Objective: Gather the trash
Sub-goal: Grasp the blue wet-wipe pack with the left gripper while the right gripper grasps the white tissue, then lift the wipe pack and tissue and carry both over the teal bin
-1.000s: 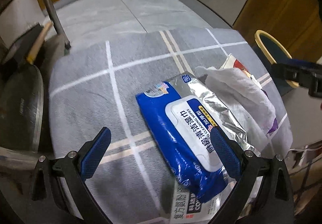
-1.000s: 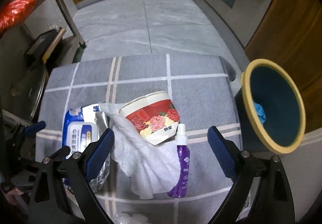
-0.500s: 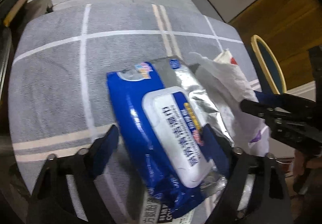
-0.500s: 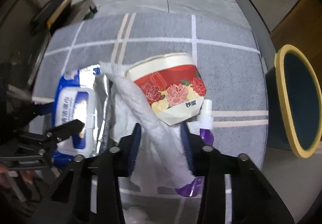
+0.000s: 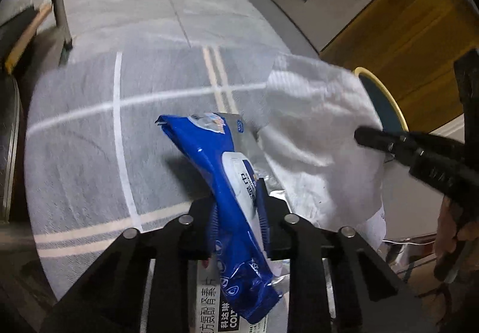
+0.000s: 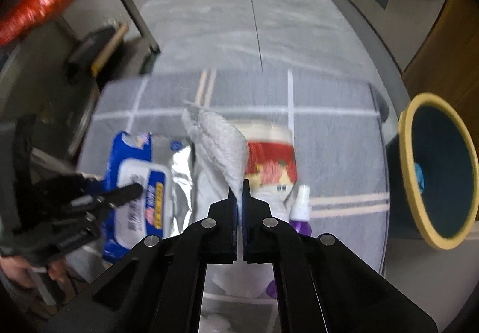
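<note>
My left gripper [image 5: 238, 207] is shut on a blue wet-wipes pack [image 5: 209, 159] and lifts its near end off the grey checked cloth [image 5: 89, 129]. The pack also shows in the right wrist view [image 6: 134, 180], with the left gripper [image 6: 134, 190] on it. My right gripper [image 6: 239, 192] is shut on a white used wipe [image 6: 218, 147] and holds it up. The wipe also shows in the left wrist view [image 5: 314, 123], with the right gripper [image 5: 362, 135] on its right edge. A dark bin with a yellow rim [image 6: 404, 153] stands off the table's right edge.
A red flowered paper bowl [image 6: 269, 153] lies on its side behind the wipe. A purple spray bottle [image 6: 301, 213] and a silver foil wrapper [image 6: 182, 177] lie beside it. A printed box [image 5: 215, 312] lies under the pack. A metal rack leg [image 6: 131, 4] stands at the far left.
Both grippers have closed: the left on the wet-wipes pack, the right on the white wipe. Both items have been lifted off the cloth.
</note>
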